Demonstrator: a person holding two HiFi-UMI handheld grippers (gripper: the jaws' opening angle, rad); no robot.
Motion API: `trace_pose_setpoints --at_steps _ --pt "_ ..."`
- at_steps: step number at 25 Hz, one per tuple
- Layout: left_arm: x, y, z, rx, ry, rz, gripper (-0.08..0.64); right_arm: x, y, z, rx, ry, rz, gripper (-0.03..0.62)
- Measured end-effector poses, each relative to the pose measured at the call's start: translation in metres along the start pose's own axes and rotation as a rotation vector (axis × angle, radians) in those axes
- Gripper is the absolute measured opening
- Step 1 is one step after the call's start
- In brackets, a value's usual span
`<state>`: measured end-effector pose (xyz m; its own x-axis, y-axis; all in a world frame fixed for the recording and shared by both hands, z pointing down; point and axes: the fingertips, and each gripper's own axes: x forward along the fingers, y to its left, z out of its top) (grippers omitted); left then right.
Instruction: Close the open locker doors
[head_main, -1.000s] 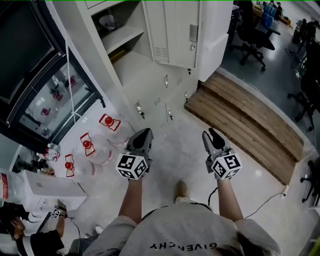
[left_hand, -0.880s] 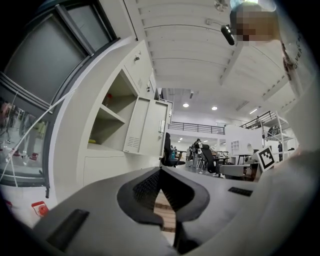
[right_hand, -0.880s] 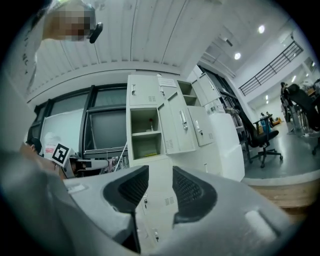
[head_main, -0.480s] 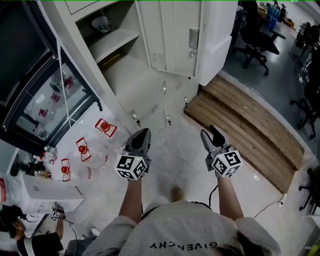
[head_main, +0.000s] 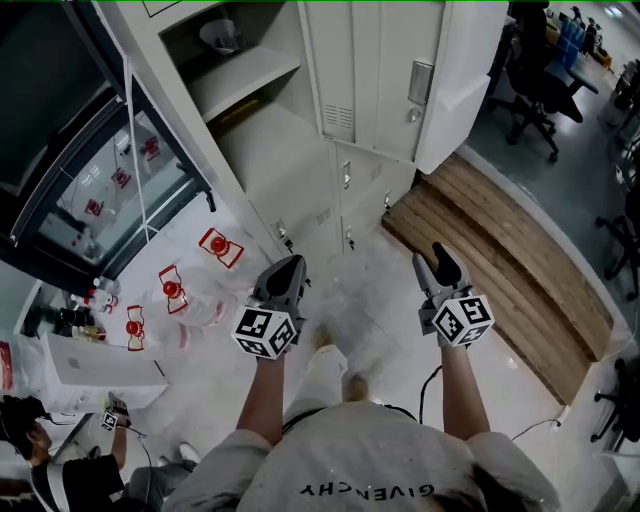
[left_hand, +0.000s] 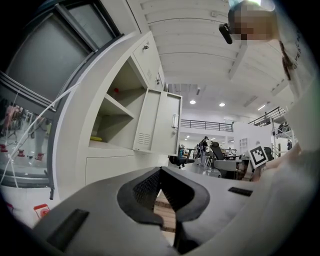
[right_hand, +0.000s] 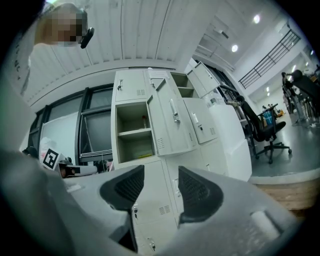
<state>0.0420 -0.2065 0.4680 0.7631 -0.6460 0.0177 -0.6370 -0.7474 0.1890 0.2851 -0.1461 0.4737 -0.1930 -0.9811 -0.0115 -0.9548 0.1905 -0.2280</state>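
A bank of white lockers (head_main: 300, 170) stands ahead of me. One upper locker is open: its door (head_main: 400, 70) swings out to the right of the shelved compartment (head_main: 240, 70). The same open door (right_hand: 172, 122) and compartment (right_hand: 134, 132) show in the right gripper view, with a second open door (right_hand: 202, 80) higher up. My left gripper (head_main: 292, 262) is held in front of me, short of the lockers, its jaws together and empty (left_hand: 160, 172). My right gripper (head_main: 432, 252) is beside it, its jaws opening with nothing between them (right_hand: 161, 172).
A wooden platform (head_main: 500, 260) lies right of the lockers, with office chairs (head_main: 540, 80) beyond. Clear bags with red labels (head_main: 190, 290) lie on the floor at the left, below a dark glass-fronted cabinet (head_main: 90, 180). A white box (head_main: 100, 370) and a person (head_main: 40, 470) are at lower left.
My foot has stepped forward and the lockers have shifted in the head view. Both grippers stay side by side; the right one has drifted slightly right.
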Motion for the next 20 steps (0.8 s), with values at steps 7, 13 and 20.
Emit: trace_pose_setpoints --at_steps 7,13,20 --pt "0.028 0.044 0.016 0.005 -0.012 -0.004 -0.003 0.06 -0.018 0.023 -0.006 -0.044 -0.021 0.202" --pt "0.06 0.076 0.021 0.002 -0.003 -0.017 -0.003 0.119 -0.044 0.051 -0.043 -0.078 -0.041 0.207" --pt "0.094 0.098 0.025 0.013 0.01 -0.048 -0.003 0.178 -0.07 0.077 -0.076 -0.106 -0.083 0.216"
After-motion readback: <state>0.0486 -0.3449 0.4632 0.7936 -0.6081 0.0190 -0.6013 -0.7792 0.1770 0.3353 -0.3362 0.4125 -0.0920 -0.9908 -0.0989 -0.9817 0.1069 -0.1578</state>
